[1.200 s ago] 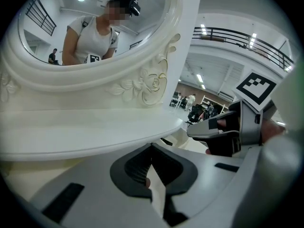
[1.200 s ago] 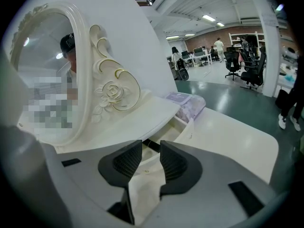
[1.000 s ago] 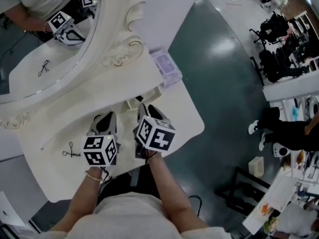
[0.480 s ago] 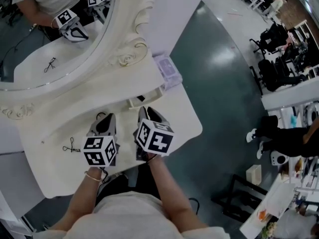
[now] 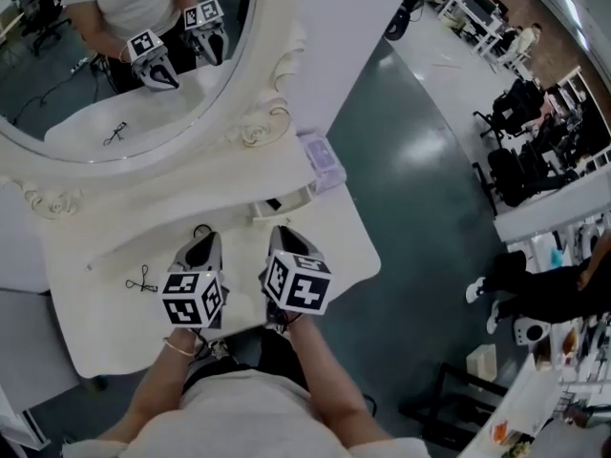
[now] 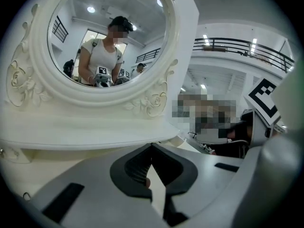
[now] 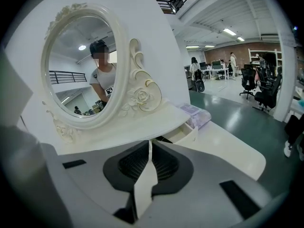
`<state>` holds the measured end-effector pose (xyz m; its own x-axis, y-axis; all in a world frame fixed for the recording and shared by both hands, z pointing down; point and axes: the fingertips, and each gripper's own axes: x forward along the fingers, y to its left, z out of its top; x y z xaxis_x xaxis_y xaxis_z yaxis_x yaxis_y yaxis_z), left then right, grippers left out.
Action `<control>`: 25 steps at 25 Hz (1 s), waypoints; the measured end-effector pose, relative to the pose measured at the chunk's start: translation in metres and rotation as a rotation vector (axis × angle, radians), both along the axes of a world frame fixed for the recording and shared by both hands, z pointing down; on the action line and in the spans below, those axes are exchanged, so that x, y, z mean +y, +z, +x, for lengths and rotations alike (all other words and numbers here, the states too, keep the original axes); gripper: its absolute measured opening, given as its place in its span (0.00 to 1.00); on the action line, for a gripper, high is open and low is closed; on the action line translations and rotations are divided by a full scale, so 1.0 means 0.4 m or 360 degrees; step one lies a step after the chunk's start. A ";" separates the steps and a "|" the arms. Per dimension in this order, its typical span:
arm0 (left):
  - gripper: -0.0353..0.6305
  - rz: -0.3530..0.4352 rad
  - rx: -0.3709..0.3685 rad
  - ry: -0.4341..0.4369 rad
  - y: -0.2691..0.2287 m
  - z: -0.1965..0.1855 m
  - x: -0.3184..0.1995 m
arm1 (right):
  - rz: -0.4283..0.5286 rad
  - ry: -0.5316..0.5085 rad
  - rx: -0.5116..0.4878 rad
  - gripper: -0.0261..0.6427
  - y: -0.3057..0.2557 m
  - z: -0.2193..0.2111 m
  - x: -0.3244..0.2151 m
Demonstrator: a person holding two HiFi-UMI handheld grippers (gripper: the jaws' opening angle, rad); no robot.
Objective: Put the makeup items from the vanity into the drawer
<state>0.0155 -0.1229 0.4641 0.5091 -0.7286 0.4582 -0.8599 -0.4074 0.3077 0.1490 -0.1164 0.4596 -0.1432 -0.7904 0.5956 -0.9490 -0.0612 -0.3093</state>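
Head view, glossy cream vanity (image 5: pixel 115 318), oval carved mirror (image 5: pixel 124 65), wiry black eyelash curler (image 5: pixel 141 280)

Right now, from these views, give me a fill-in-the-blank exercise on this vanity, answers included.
The mirror on the vanity is ___ in shape.
The small drawer under the mirror stands ___.
In the head view, the black eyelash curler lies on the vanity top to the ___ of that drawer.
Missing words: oval; open; left.
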 end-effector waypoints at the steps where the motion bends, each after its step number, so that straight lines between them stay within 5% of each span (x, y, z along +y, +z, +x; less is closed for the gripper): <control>1: 0.06 0.0010 0.0001 0.0002 -0.006 -0.003 0.007 | 0.0013 -0.0012 0.0005 0.09 -0.006 -0.006 0.008; 12: 0.06 0.0099 -0.0028 0.0101 -0.060 -0.007 0.081 | 0.0230 -0.0078 0.0046 0.08 -0.079 -0.067 0.086; 25: 0.06 0.0104 0.0019 0.0159 -0.065 0.019 0.086 | 0.0176 -0.0028 0.0071 0.08 -0.066 -0.049 0.115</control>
<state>0.0229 -0.0884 0.4379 0.5858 -0.7021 0.4049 -0.8104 -0.5104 0.2876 0.1295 -0.0706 0.4331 -0.1329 -0.8493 0.5109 -0.9626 -0.0123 -0.2708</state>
